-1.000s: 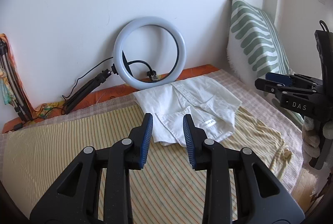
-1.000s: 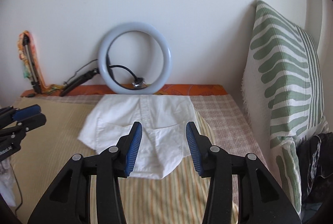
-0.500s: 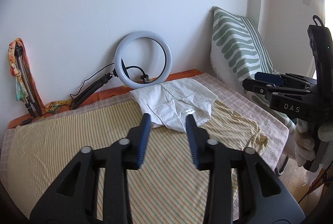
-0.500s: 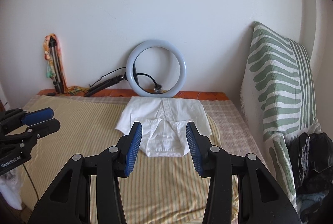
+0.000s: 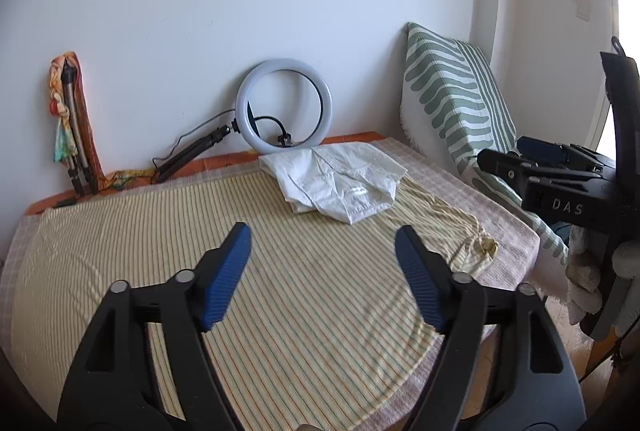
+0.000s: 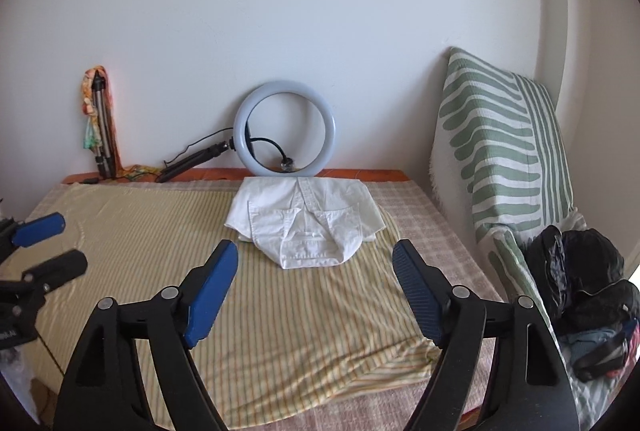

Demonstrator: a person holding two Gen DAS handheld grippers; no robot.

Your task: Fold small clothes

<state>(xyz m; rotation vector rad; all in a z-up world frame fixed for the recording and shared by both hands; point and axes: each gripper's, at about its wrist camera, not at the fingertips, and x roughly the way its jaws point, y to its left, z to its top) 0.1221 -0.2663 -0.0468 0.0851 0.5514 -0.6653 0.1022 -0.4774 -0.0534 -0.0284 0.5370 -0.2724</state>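
Observation:
A small white shirt point(image 6: 306, 221) lies folded at the far middle of the bed, on a yellow striped cloth point(image 6: 160, 239); it also shows in the left wrist view point(image 5: 340, 183). My left gripper point(image 5: 323, 243) is open and empty, held above the striped cloth, well short of the shirt. My right gripper point(image 6: 314, 261) is open and empty, also back from the shirt, above the cloth. Each gripper shows at the edge of the other's view: the right gripper point(image 5: 520, 159) and the left gripper point(image 6: 44, 243).
A ring light point(image 6: 284, 129) leans on the wall just behind the shirt, its stand and cable to the left. A folded tripod point(image 6: 102, 135) stands at the far left. A green-patterned pillow point(image 6: 500, 147) lines the right side, with dark bags point(image 6: 588, 291) below it.
Both grippers have pulled back and up from the folded shirt and have opened wide from a narrow gap. The shirt stays in place.

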